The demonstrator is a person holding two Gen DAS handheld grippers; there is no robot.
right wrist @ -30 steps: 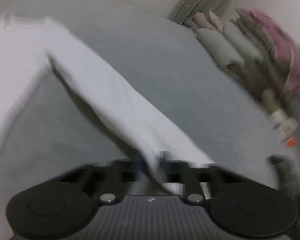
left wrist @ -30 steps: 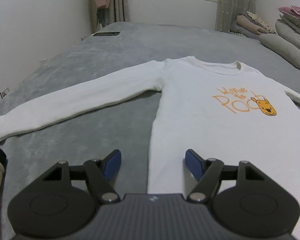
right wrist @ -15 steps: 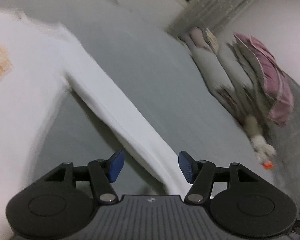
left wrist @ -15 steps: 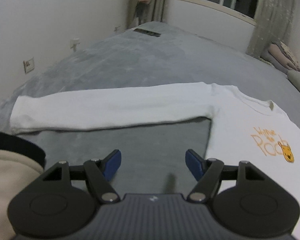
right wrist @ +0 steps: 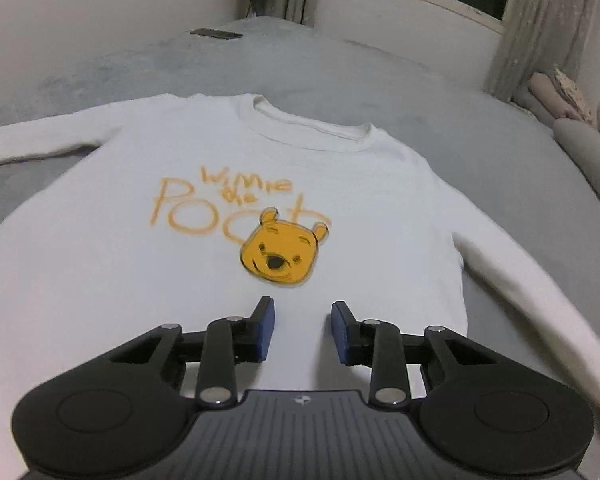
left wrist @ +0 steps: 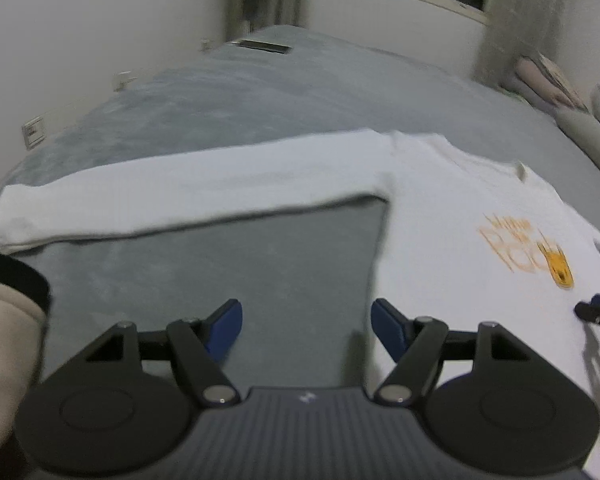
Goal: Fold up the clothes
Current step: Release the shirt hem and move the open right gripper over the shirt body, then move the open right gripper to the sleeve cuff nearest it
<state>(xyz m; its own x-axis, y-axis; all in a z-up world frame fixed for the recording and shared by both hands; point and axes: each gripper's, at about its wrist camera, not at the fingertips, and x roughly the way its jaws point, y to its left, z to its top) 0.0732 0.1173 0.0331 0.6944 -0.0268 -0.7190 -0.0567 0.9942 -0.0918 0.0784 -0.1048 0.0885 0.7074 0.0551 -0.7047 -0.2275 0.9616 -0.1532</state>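
Observation:
A white long-sleeved sweatshirt (right wrist: 140, 264) with an orange bear print lies face up and flat on the grey bed cover (left wrist: 260, 272). Its left sleeve (left wrist: 180, 196) stretches out sideways, and its right sleeve (right wrist: 512, 280) lies down along the body. My left gripper (left wrist: 306, 326) is open over bare cover, just left of the shirt's side edge and below that sleeve. My right gripper (right wrist: 303, 332) hovers over the shirt's chest below the print. Its jaws are closing with nothing between the pads. One of its tips (left wrist: 598, 312) shows at the right edge of the left wrist view.
Folded blankets and pillows (right wrist: 580, 140) are stacked along the bed's right side. A dark flat object (left wrist: 260, 45) lies at the far end near the wall. A person's beige sleeve with a black cuff (left wrist: 4, 312) is at the left. A window and curtains stand behind.
My right gripper let go of the right sleeve, swung left over the chest print, opened wide, then narrowed. My left gripper shifted left, from the shirt's side edge to bare cover.

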